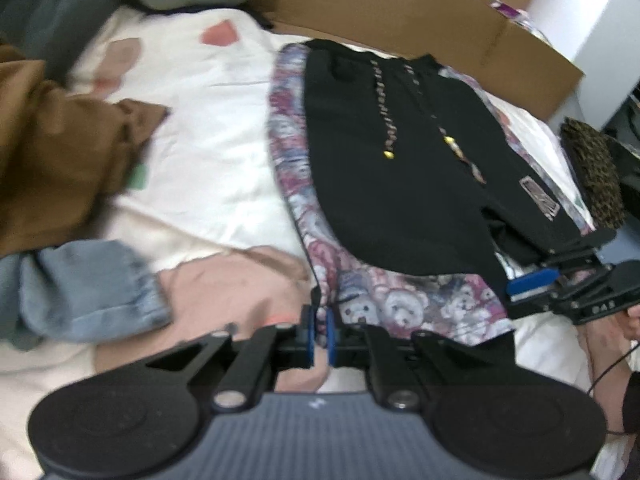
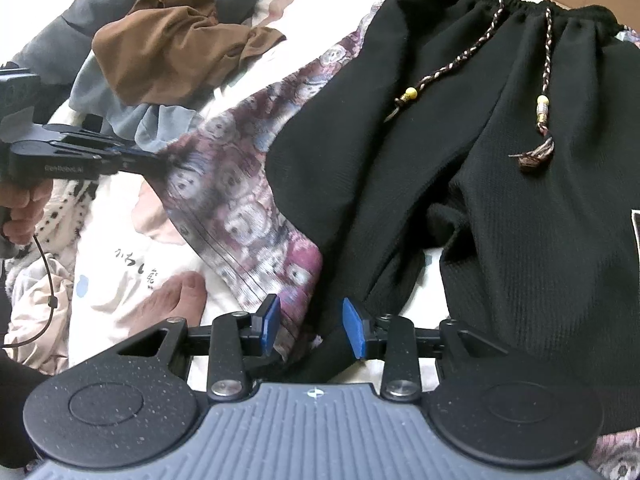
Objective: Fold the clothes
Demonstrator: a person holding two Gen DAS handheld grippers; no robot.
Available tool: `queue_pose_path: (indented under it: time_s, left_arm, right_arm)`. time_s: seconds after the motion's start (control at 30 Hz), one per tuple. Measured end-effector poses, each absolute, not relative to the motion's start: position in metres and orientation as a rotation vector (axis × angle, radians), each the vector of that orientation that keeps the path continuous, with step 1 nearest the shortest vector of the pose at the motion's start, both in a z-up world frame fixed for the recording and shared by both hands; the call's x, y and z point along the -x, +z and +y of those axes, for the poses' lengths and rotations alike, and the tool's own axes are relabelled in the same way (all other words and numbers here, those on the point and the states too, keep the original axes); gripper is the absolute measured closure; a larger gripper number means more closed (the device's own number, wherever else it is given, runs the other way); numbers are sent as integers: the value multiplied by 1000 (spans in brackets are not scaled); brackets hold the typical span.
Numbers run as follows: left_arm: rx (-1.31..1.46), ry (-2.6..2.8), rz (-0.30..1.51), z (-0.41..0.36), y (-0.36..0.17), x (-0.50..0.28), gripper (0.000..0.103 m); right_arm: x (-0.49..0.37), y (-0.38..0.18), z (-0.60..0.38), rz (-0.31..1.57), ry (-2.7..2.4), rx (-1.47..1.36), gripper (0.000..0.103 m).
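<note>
A pair of black shorts point(image 1: 400, 168) with a braided drawstring lies flat on a teddy-bear print garment point(image 1: 400, 304) on the bed; both also show in the right wrist view, shorts point(image 2: 500, 200) and print garment point(image 2: 248, 208). My left gripper point(image 1: 319, 330) is shut on the near corner of the print garment. My right gripper point(image 2: 310, 326) is open, its blue pads either side of the hems of the print garment and the shorts. It shows from the side in the left wrist view point(image 1: 532, 286).
A brown garment point(image 1: 60, 152), denim jeans point(image 1: 88, 292) and a pink cloth point(image 1: 224, 288) lie to the left on the cream bedsheet point(image 1: 208, 120). An open cardboard box point(image 1: 420, 20) stands behind. A dark patterned cushion point(image 1: 596, 172) sits at right.
</note>
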State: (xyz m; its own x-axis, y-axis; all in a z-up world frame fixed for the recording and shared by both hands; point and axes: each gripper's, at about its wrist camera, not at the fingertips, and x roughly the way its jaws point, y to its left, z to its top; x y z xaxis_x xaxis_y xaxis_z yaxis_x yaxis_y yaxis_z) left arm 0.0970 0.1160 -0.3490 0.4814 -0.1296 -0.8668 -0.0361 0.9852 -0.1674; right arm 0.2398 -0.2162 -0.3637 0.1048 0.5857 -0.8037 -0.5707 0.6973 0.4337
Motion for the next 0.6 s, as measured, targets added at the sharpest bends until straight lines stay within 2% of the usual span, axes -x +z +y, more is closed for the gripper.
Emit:
queue_pose_path:
  time_s: [0.37,0.6]
  left_arm:
    - [157,99,1069,159,-329,-85,98]
    - [122,125,1080,175,-330,-87,98]
  right_arm:
    - [-236,-379,-232,1293,804,-72,61]
    - [-236,-411,-240,1422,773,-211,60]
